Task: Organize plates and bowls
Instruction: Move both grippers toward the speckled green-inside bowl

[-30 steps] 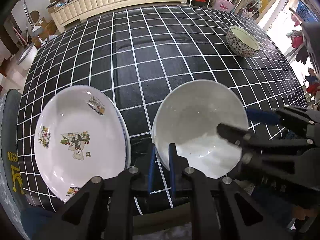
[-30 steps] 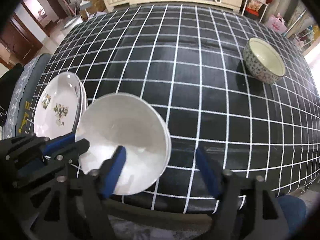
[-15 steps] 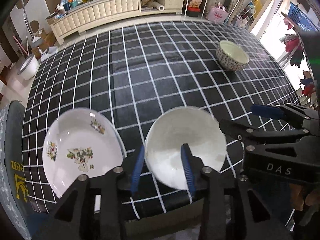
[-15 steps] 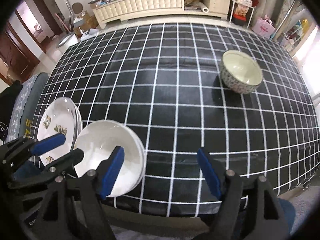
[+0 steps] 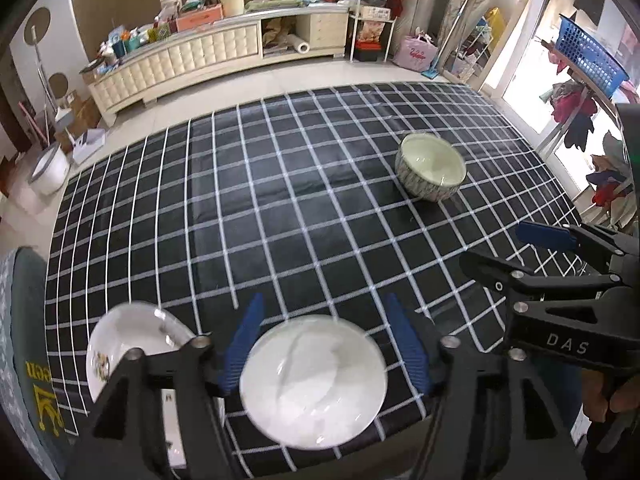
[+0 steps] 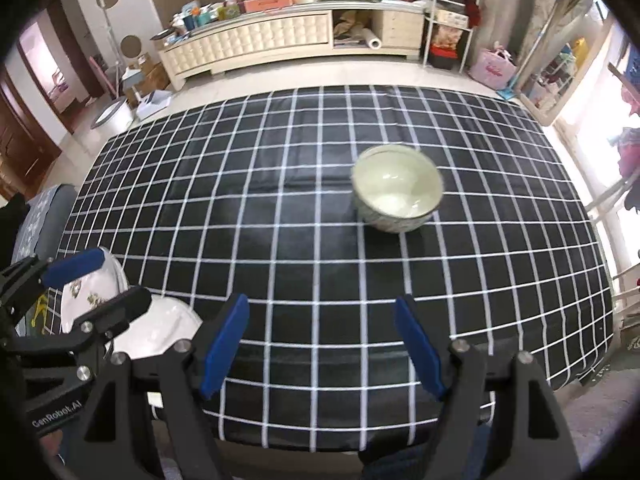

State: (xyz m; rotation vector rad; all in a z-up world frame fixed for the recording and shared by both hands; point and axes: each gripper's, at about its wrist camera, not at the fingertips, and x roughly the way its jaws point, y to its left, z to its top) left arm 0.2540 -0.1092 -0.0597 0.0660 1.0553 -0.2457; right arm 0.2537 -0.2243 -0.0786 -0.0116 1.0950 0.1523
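A plain white bowl [image 5: 314, 380] sits on the black checked tablecloth [image 5: 280, 220] near the front edge. My left gripper [image 5: 324, 320] is open, above and just behind it, not touching. A decorated white plate [image 5: 128, 344] lies to its left, partly hidden by a finger. A patterned bowl [image 5: 432, 168] stands far right. My right gripper [image 6: 320, 320] is open and empty over the front of the cloth; the patterned bowl [image 6: 398, 188] is well ahead. The white bowl [image 6: 160, 332] and the plate [image 6: 92, 292] show at lower left there.
The table's front edge [image 6: 360, 432] lies just under both grippers. A grey chair back [image 5: 24, 360] stands at the left. A cream cabinet [image 5: 208, 56] with clutter is across the floor beyond the table.
My left gripper opened, let go of the white bowl on the cloth and rose back. My right gripper also pulled up and back, still open.
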